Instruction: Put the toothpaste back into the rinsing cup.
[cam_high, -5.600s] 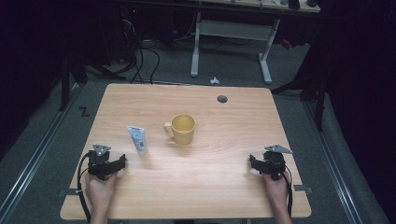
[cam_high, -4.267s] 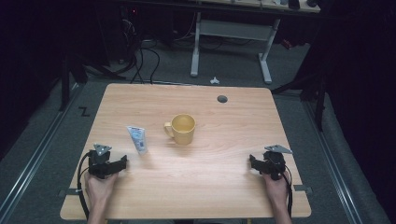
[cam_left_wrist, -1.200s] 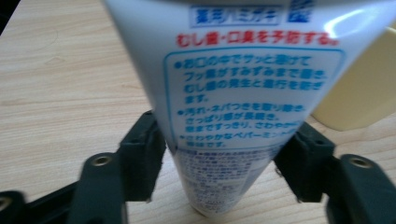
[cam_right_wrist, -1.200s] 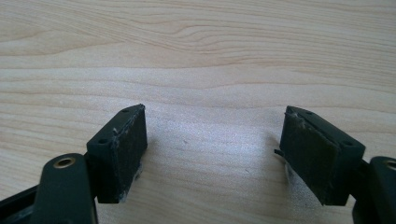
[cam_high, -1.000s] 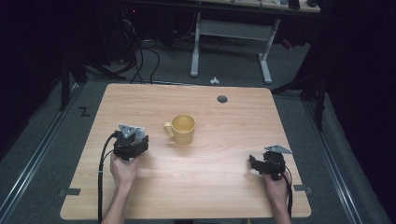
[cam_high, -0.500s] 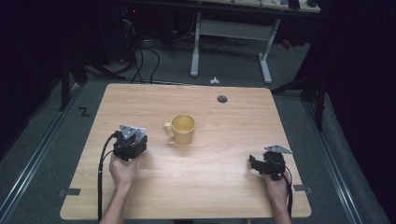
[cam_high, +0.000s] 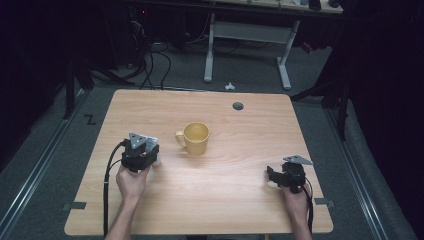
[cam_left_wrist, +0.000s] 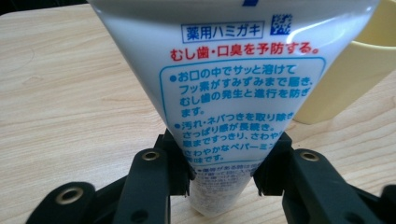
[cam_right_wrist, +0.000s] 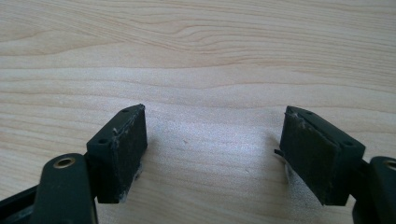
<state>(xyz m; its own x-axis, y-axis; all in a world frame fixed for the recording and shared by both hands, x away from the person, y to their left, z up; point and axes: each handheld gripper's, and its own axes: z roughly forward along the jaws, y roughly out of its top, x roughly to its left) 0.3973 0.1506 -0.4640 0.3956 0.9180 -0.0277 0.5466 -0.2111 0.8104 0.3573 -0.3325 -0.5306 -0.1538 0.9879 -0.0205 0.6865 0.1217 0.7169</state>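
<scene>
High view: left gripper sits over the toothpaste tube on the wooden table, tube poking out just ahead of it, the yellow mug close by to its right. Right gripper rests well apart from the tube, nothing near it. Mug stands upright, handle turned toward the left gripper; what shows of its inside looks empty, though the bottom is not fully seen

Left gripper view: jaws have just been closing and now clamp the tube between the pads, near its lower narrow end, printed face up toward the camera. Mug wall sits just beyond the tube on the right, apparently not touching. Step in hand looks like securing the tube for a lift; to do it well, keep the squeeze firm but light, since the soft tube would deform or ooze, and lift straight up before swinging toward the mug so the tube end clears the rim and doesn't tip it. The grip near one end means the far end may sag

Right gripper view: right gripper has jaws spread wide, only bare table between them, holding nothing
</scene>
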